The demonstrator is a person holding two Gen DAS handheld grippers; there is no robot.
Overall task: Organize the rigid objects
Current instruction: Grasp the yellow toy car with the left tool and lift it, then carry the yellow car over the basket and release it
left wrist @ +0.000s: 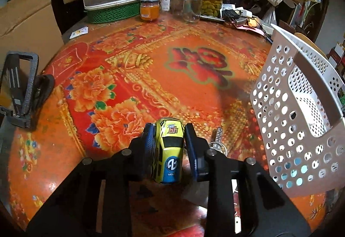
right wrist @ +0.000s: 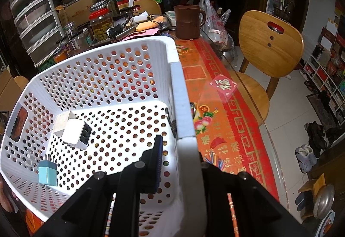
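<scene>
Many jars crowd the red floral tablecloth's far, perhaps cluttered, edge.

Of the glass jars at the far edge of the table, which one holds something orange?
The short jar at the left end of the row, beside the green tray; the jars next to it look clear or hold green contents.

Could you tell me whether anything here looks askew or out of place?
The white perforated plastic basket is tilted off the red floral tablecloth, held by the right tongs clamped on its rim. The left tongs hold a yellow toy car.
</scene>
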